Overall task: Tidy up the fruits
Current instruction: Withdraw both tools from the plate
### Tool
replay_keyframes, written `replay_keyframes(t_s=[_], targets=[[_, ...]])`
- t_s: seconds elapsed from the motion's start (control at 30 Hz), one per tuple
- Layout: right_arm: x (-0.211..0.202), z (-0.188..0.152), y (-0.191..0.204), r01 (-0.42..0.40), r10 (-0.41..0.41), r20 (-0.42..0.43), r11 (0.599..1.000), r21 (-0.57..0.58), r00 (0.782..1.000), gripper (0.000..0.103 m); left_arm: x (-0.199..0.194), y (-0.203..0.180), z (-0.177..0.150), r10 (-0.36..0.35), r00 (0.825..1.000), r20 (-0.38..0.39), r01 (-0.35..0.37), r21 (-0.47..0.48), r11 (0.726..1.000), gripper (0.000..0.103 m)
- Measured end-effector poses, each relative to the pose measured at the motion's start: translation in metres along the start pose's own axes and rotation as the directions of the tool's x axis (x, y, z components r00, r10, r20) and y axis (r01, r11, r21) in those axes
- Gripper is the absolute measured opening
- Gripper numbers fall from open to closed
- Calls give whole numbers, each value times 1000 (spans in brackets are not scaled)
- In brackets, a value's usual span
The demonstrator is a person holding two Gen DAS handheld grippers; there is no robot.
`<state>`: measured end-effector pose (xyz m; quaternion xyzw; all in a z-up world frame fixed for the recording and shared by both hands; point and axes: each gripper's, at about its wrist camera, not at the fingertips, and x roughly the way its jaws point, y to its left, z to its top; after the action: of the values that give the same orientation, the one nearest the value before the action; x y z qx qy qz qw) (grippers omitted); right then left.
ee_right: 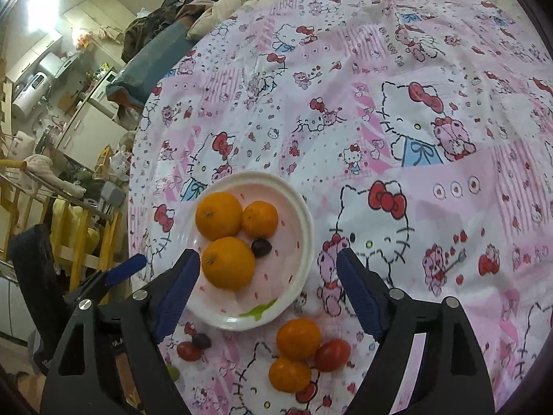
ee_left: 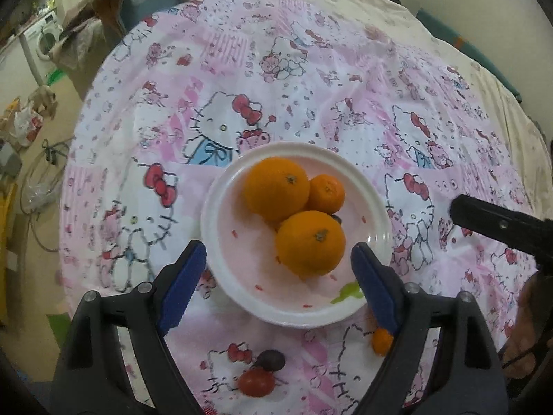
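white plate (ee_left: 375,207) with a pink floor and red flecks sits on the hello kitty cloth (ee_left: 311,69), left wrist view. three oranges in it: a large one (ee_left: 274,188) at the far left, a smaller one (ee_left: 326,193) touching its right side, another large one (ee_left: 310,242) nearest the camera, touching both. a dark grape (ee_left: 337,219) peeks out behind the near orange, mostly hidden. green smear (ee_left: 349,292) on the near rim. left gripper (ee_left: 276,287) held over the plate's near edge, jaws wide apart, blue pads on either side of the near orange and not touching it; nothing held. off the plate on the cloth, between the gripper arms: a dark grape (ee_left: 271,359) touching a red tomato (ee_left: 255,383), and a small orange fruit (ee_left: 381,342) half hidden by the right pad. part of the other gripper (ee_left: 501,224) juts in from the right edge.

right wrist view: same plate (ee_right: 306,214) left of centre, three oranges clustered, near large one (ee_right: 228,263), far large one (ee_right: 218,216), small one (ee_right: 260,219), with the grape (ee_right: 261,247) just right of the near orange. right gripper (ee_right: 268,294) spread wide and empty, left pad over the plate's near-left rim, right pad over the cloth (ee_right: 380,52). near it on the cloth: two small oranges (ee_right: 299,339) (ee_right: 289,373) touching, a red tomato (ee_right: 332,354) against them; further left a tomato (ee_right: 189,351) with a dark grape (ee_right: 201,340) on its edge. left gripper's blue tip (ee_right: 126,269) shows at far left, beside the worktop edge.
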<state>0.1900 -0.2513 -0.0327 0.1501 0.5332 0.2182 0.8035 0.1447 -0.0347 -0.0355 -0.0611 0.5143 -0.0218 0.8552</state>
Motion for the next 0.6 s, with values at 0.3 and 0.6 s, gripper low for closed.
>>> replay_keyframes(t_s=[0.3,0.6], targets=[[-27,-22,4,29,-28,30,1000,-6,999,99,-29,7,-17,-14,999,34,13,49,999,84],[-41,-49,-2,67,-67,36,998,12,997,99,-46,25,-32,-15,1000,22,16,-11,1000,84]])
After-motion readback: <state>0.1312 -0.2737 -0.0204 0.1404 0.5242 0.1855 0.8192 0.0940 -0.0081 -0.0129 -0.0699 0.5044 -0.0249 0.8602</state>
